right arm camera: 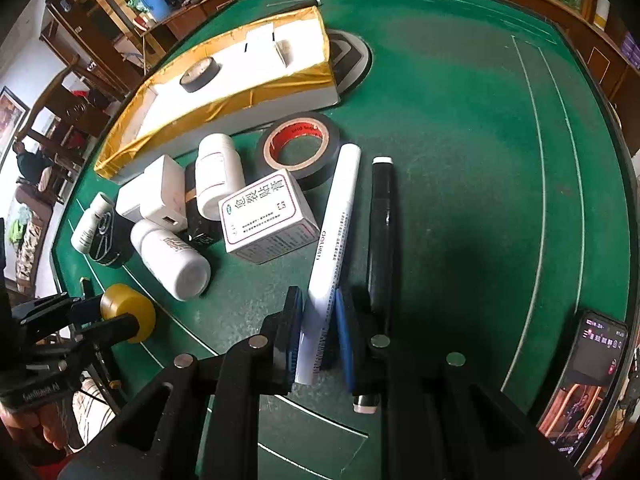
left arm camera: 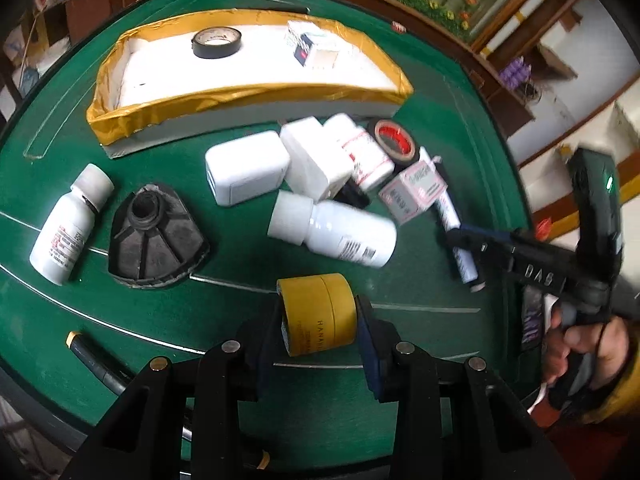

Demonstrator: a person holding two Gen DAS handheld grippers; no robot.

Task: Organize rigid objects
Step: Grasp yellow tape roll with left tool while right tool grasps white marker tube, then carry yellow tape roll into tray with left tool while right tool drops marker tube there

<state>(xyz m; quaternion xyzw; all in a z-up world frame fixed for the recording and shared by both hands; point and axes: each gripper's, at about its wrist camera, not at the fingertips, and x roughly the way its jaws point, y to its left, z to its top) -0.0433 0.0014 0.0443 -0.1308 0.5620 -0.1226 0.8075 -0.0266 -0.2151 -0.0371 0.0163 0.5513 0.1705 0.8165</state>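
Observation:
My left gripper (left arm camera: 318, 320) is shut on a yellow round jar (left arm camera: 318, 314), held just above the green table; the jar also shows in the right wrist view (right arm camera: 128, 312). My right gripper (right arm camera: 318, 320) is shut on a white marker pen (right arm camera: 332, 240) that lies on the table. A gold-rimmed white tray (left arm camera: 240, 96) at the back holds a black tape roll (left arm camera: 217, 42) and a small box (left arm camera: 310, 46). Between tray and grippers lies a cluster: white bottles (left arm camera: 336, 230), a white charger (left arm camera: 246, 168), a red-cored tape roll (right arm camera: 298, 146), a printed box (right arm camera: 266, 216).
A black ribbed cap (left arm camera: 154, 236) and another white bottle (left arm camera: 70, 226) lie left. A black pen (right arm camera: 382, 232) lies beside the white marker. A dark pen (left arm camera: 94, 360) lies near the front edge. A phone (right arm camera: 588, 380) with a lit screen sits at the right edge.

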